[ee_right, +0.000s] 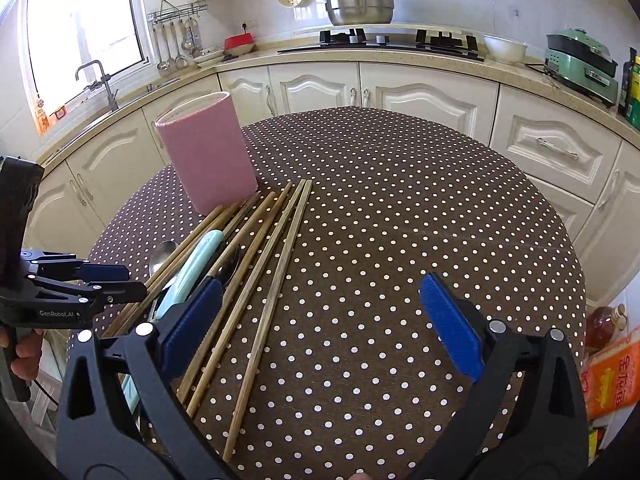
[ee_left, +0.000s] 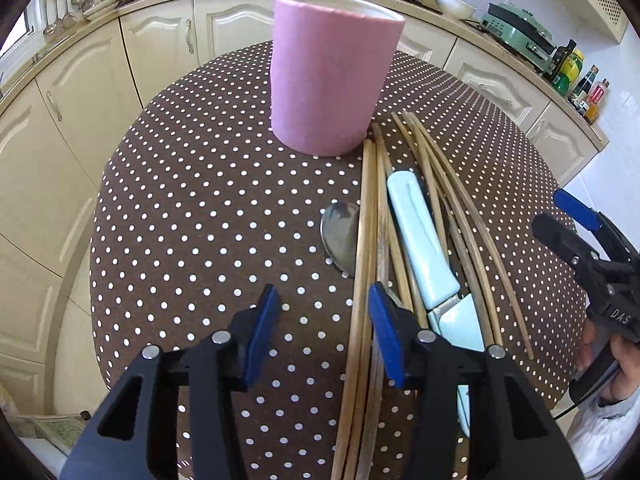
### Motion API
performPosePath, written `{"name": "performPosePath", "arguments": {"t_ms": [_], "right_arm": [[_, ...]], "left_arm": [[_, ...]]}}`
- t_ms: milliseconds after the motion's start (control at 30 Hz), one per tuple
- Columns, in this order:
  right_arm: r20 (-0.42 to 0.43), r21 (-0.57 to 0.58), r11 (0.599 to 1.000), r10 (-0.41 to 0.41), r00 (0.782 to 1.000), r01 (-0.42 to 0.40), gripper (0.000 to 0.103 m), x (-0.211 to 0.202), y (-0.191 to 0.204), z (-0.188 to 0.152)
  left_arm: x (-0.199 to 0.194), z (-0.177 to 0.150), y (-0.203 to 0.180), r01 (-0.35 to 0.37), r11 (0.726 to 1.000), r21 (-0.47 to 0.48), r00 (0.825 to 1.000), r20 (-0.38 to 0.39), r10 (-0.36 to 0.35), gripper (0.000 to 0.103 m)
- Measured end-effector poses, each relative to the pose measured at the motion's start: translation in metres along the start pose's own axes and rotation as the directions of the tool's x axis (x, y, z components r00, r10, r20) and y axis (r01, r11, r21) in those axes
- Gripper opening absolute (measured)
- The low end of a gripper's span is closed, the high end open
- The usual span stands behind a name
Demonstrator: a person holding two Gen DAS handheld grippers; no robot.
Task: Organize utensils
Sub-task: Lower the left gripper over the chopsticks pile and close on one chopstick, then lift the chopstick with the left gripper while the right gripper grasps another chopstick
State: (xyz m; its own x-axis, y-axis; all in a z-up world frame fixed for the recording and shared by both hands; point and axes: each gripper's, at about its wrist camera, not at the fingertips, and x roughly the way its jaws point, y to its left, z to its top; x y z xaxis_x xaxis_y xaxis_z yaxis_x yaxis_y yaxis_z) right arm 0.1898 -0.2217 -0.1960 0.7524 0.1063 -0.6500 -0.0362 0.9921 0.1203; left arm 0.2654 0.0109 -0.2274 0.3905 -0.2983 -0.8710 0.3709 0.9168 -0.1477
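Note:
A pink cylindrical holder (ee_left: 332, 76) (ee_right: 208, 152) stands upright on the round table with a brown dotted cloth (ee_left: 200, 220) (ee_right: 400, 200). In front of it lie several wooden chopsticks (ee_left: 366, 240) (ee_right: 272, 272), a metal spoon (ee_left: 340, 236) (ee_right: 160, 256) and a pale blue-handled utensil (ee_left: 424, 240) (ee_right: 196, 264), all in one loose pile. My left gripper (ee_left: 324, 320) (ee_right: 124, 282) hovers low over the pile's near end, jaws partly apart, with two chopsticks just inside its right pad (ee_left: 384, 332) and not pinched. My right gripper (ee_right: 322, 316) (ee_left: 560, 220) is wide open above the right-hand chopsticks.
Cream cabinets (ee_right: 420, 92) and a counter curve around behind the table. On the counter are a hob, a white bowl (ee_right: 504, 48) and a green appliance (ee_right: 580, 64). An orange bag (ee_right: 612, 376) sits off the table's right edge. A hand (ee_left: 624, 364) holds the right gripper's handle.

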Motion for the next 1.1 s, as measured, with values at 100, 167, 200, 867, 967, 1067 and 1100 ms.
{"name": "performPosePath", "arguments": {"t_ms": [100, 167, 200, 867, 967, 1067, 1100], "right_arm": [[-0.005, -0.003, 1.000, -0.001, 1.000, 0.001, 0.097, 0.001, 0.002, 0.000], [-0.005, -0.007, 1.000, -0.002, 1.000, 0.002, 0.097, 0.001, 0.005, 0.000], [-0.005, -0.008, 1.000, -0.001, 1.000, 0.001, 0.097, 0.002, 0.005, 0.000], [-0.040, -0.061, 0.996, -0.071, 0.997, 0.069, 0.097, 0.014, 0.021, -0.008], [-0.037, -0.074, 0.994, -0.082, 0.996, 0.079, 0.097, 0.015, 0.023, -0.009], [-0.040, -0.083, 0.993, -0.085, 0.996, 0.081, 0.097, 0.016, 0.025, -0.010], [-0.041, -0.087, 0.993, -0.085, 0.996, 0.082, 0.097, 0.017, 0.026, -0.010]], "left_arm": [[-0.004, -0.002, 0.006, 0.008, 1.000, -0.010, 1.000, -0.001, -0.008, 0.045], [-0.006, -0.005, 0.008, 0.015, 1.000, -0.018, 1.000, 0.005, -0.014, 0.044], [-0.006, -0.005, 0.009, 0.017, 1.000, -0.022, 1.000, 0.008, -0.017, 0.044], [-0.011, -0.009, 0.016, 0.040, 0.996, -0.080, 0.997, 0.069, -0.034, 0.025], [-0.011, -0.012, 0.021, 0.058, 0.995, -0.080, 0.996, 0.072, -0.053, 0.019], [-0.009, -0.013, 0.021, 0.017, 0.998, -0.063, 0.998, 0.067, -0.012, 0.011], [-0.009, -0.013, 0.020, 0.012, 0.998, -0.062, 0.998, 0.066, -0.008, 0.011]]}}
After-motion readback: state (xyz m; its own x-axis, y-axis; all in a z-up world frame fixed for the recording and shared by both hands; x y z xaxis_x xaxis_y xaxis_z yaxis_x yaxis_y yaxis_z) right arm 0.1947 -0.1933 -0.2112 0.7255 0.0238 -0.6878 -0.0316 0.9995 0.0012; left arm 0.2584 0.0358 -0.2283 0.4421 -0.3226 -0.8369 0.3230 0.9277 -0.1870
